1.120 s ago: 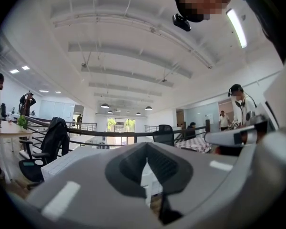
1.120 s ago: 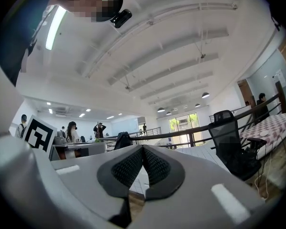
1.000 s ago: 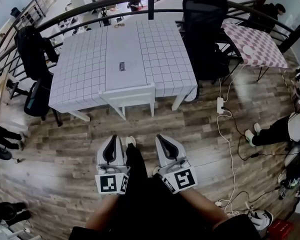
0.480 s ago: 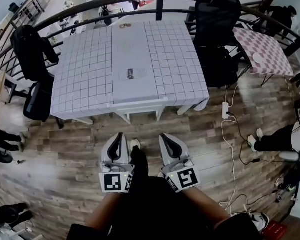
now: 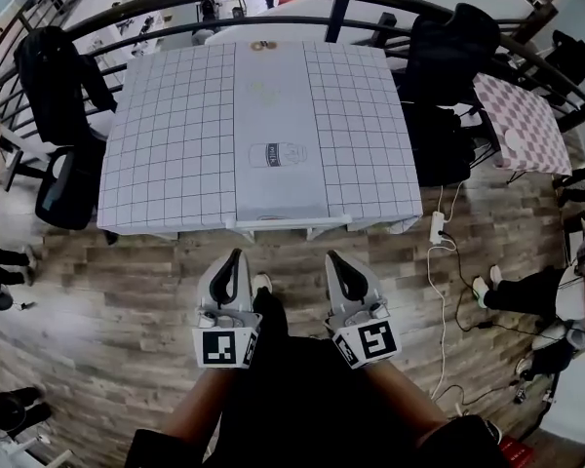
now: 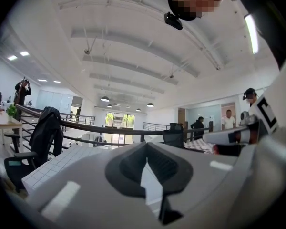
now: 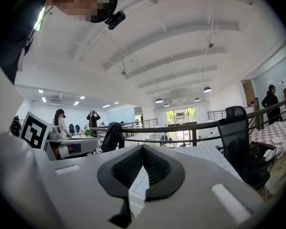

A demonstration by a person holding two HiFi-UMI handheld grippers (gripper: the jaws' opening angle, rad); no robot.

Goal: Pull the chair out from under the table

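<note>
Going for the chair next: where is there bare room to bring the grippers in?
Bare floor lies between the left gripper, the right gripper, both shut, and the white chair tucked under the table. Right side is crowded: power strip, black chair. A second black chair stands left.

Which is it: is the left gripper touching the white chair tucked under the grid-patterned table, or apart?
Apart. The head view shows bare wooden floor between the left gripper and the white chair.
</note>
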